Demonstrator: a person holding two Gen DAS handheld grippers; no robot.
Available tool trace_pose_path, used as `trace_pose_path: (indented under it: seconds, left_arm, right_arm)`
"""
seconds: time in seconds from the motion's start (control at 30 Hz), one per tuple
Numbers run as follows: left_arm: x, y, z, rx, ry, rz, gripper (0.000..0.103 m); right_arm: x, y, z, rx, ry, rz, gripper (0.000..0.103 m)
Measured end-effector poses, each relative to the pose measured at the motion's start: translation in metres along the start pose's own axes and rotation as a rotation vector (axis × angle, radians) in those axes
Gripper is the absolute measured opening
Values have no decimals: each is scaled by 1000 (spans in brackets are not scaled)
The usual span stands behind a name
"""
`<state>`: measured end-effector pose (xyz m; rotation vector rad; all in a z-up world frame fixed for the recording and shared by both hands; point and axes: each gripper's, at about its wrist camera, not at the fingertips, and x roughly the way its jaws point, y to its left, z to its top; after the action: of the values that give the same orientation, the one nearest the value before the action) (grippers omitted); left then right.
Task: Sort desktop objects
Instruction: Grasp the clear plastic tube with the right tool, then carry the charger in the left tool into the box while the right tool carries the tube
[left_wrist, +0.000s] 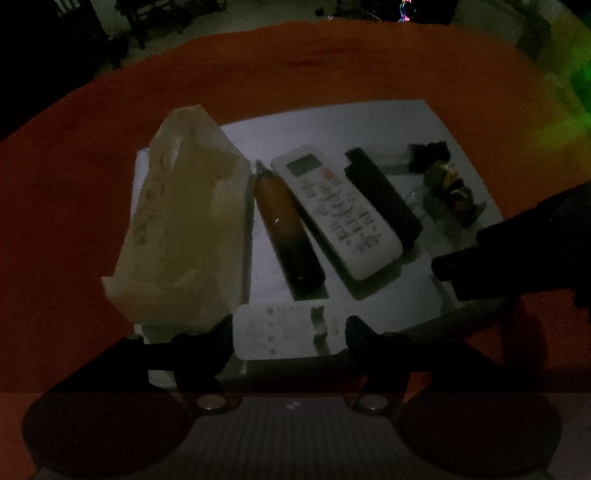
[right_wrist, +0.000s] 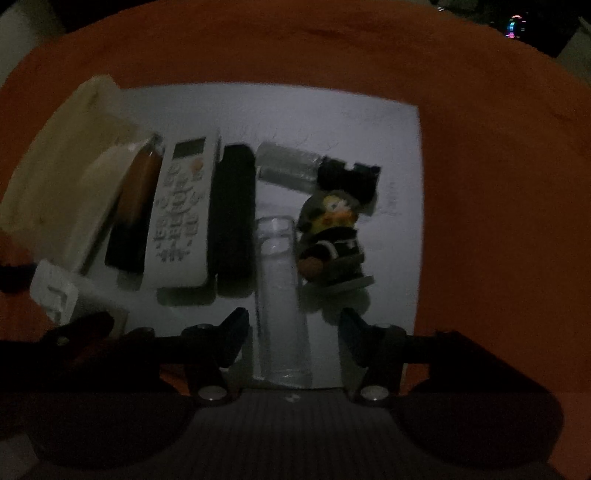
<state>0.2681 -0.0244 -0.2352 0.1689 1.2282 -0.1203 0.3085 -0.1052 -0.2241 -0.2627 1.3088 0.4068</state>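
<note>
Your left gripper (left_wrist: 290, 332) points steeply down at the near edge of the white sheet (left_wrist: 388, 122) that lies on the orange-covered desk (left_wrist: 295, 66). Its jaws stand partly apart on either side of a small white box (left_wrist: 280, 330) with fine print; the pads do not appear to press on it, though the light is too dim to be certain.

Beyond it, side by side on the sheet, lie an orange-and-black cylinder (left_wrist: 286, 221), a white air-conditioner remote (left_wrist: 334, 210) and a black bar-shaped object (left_wrist: 382, 195), all angled the same way. To their left stands a cream-coloured paper bag (left_wrist: 181, 229), touching the sheet's left part.

Your right gripper (right_wrist: 291, 332) also points steeply down. Its jaws are partly open with a clear plastic tube (right_wrist: 279, 288) lying lengthwise between them; gaps show on both sides of the tube, so nothing is gripped. Just beside the tube on the right lies a small figurine (right_wrist: 332, 236) in dark clothing with a yellow face. Behind it, a silvery cylinder (right_wrist: 286, 168) lies crosswise, with a black piece (right_wrist: 354, 177) at its right end. In the left wrist view, your right gripper shows as a dark shape at the sheet's right edge.
</note>
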Motion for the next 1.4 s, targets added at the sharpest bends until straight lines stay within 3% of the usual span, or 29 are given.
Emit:
trace_pose_path:
  seconds: [0.07,0.1,0.3,0.57,0.73,1.0,1.17,1.4]
  left_arm:
    - [2,2,-2,-12,6,-4,52]
    - [1,4,-2,-22,1,-10,52]
    - [-12,11,-3,-52,-35,-30,51]
    - [-58,24,-19,-114,-81,-128,51]
    - [-98,30,-46,-134,-129,-202,51]
    - [-147,26,-113,-134,-133,-216,51]
    - [-155,14,-155,-165,-103,-242,51]
    - [-139,-2,-180,-137,-78,-214,51]
  right_arm:
    - [-4,5,-3,-32,-13,-2,43]
    - [-6,7,-4,-49,-20,-3,32]
    - [-28,11,-12,-39,-37,27,32]
    - [-94,3,-45,60,-119,156,32]
    - [-133,2,-70,103,-159,212,32]
    - [-188,8,-137,108,-198,285,32]
    - [-176,22,-168,135,-174,310,32]
    - [-153,53,-194,93,-120,275,32]
